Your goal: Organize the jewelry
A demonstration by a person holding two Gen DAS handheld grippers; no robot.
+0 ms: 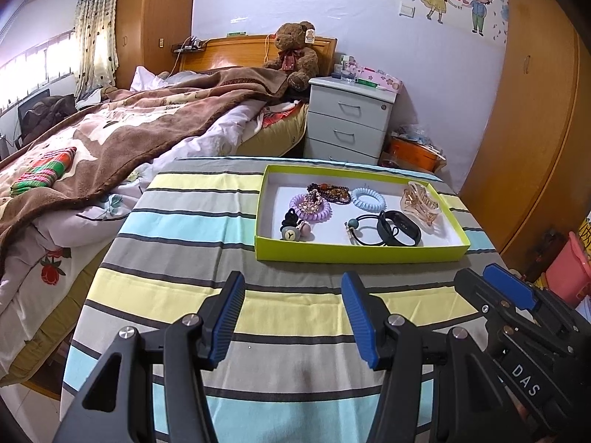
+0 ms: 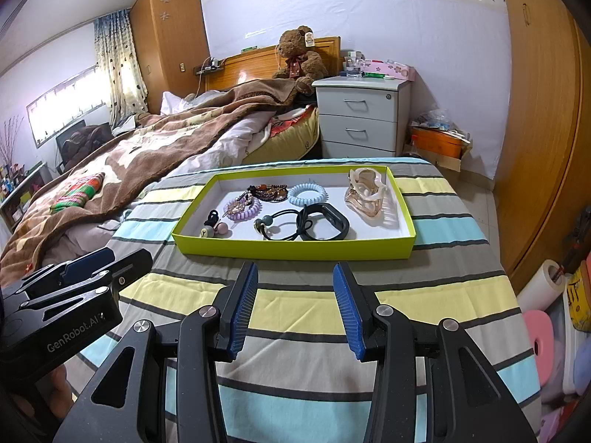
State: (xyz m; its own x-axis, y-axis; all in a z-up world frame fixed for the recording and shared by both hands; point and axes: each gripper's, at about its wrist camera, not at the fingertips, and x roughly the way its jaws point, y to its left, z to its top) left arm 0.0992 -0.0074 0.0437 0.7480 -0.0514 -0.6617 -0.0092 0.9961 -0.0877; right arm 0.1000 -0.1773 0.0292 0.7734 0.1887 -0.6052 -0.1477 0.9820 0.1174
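A lime-green tray [image 1: 360, 253] with a white floor sits on a counter covered by a striped cloth [image 1: 229, 221] in yellow, grey and pale blue bands, and all the jewelry lies inside it. Along the far side of the tray are a dark beaded bracelet [image 1: 330, 191] and, to its right, a pale blue coil hair tie [image 1: 368, 198]; a purple coil hair tie [image 1: 309, 206] with a sparkly ornament on top lies just left of the beads. Near the front wall at the left is a black hair tie with round charms [image 1: 291, 226], one marked with a Y. A thin black elastic with a bead [image 1: 364, 229] lies in the middle, touching a black fitness band [image 1: 399, 228] to its right. A translucent peach hair clip [image 1: 421, 202] fills the right end. The left claw [image 1: 293, 313] hovers above the cloth short of the tray, its blue-padded jaws standing partly apart with nothing between them. The right claw [image 2: 295, 308] hangs just beside it, likewise partly open and empty. Beyond the counter are a bed with a brown blanket [image 1: 155, 125], a teddy bear [image 1: 295, 53] against the headboard and a white drawer unit [image 1: 347, 125].
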